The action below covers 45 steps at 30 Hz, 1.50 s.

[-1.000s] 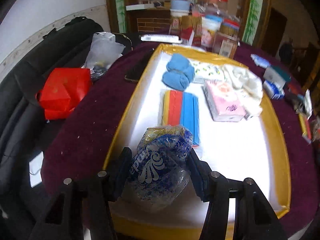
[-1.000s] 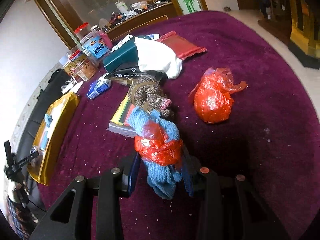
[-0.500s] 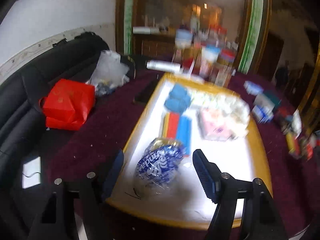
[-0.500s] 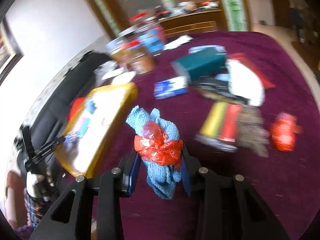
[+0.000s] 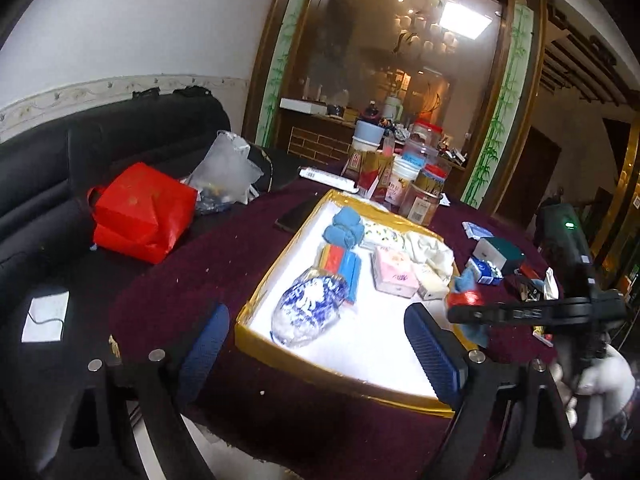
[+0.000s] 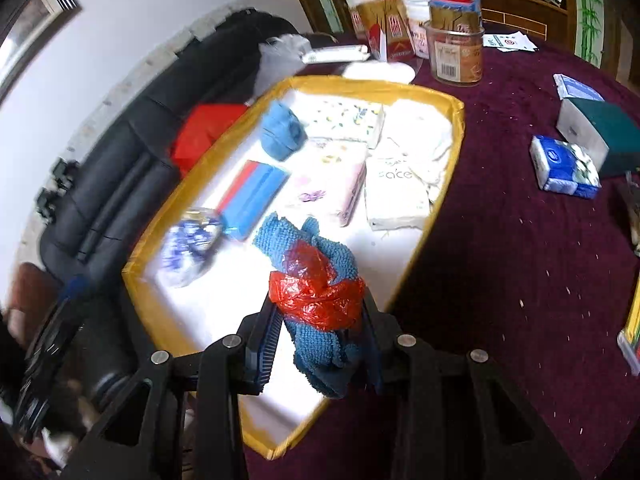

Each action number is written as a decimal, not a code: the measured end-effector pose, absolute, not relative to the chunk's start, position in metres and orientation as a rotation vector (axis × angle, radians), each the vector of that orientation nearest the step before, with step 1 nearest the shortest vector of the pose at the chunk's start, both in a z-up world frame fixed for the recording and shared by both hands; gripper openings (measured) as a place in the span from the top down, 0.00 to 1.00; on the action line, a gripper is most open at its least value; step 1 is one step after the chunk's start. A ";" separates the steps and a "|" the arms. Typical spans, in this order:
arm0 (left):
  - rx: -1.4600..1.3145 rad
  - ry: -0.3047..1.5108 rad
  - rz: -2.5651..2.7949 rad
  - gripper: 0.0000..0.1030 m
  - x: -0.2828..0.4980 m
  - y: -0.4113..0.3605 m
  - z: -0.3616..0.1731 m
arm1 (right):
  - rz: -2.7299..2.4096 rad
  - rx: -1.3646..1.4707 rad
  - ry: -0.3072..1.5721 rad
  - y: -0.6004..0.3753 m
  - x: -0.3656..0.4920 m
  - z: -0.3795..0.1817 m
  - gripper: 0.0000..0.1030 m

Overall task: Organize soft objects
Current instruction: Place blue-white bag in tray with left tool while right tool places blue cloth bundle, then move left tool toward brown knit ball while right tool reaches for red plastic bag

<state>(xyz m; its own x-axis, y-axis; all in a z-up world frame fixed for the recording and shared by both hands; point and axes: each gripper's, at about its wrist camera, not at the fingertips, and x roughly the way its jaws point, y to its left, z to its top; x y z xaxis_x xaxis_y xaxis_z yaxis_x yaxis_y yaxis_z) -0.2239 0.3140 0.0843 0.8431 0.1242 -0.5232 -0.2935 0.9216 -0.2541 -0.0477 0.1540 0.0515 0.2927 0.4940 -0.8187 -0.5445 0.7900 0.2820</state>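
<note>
Releasing: left gripper (image 5: 316, 346) jaws opening; blue-printed plastic pack (image 5: 310, 306) now lies free in gold-rimmed tray (image 5: 256, 300)
Carrying: right gripper (image 6: 318, 338) clamps blue cloth bundle (image 6: 316, 280); now over tray

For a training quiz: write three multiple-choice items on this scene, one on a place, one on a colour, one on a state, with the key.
1. Where does the clear blue-printed plastic bag lie?
A. in the gold-rimmed white tray
B. on the sofa
C. on the floor

2. What colour is the plastic wrapped round the blue knitted cloth?
A. green
B. red
C. yellow

3. What does the right hand-held gripper do?
A. stands empty
B. grips a jar
C. grips the cloth

Key: A, the bag rests at the tray's near end; B, a red band circles the cloth; C, its pads press the bundle.
</note>
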 end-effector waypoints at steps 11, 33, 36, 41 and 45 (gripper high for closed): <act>-0.411 0.598 0.204 0.11 -0.216 0.326 0.057 | 0.588 -0.137 1.036 0.166 -0.029 0.044 0.59; -0.354 0.663 0.091 0.08 -0.203 0.279 0.065 | 0.537 -0.064 0.900 0.085 -0.058 0.068 0.30; -0.337 0.663 0.052 0.07 -0.202 0.266 0.068 | 0.503 -0.022 0.914 0.054 -0.060 0.060 0.30; -0.321 0.683 -0.007 0.07 -0.194 0.240 0.067 | 0.401 0.042 0.936 0.001 -0.055 0.050 0.30; -0.272 0.700 -0.075 0.07 -0.190 0.211 0.069 | 0.335 0.063 0.915 -0.033 -0.055 0.048 0.30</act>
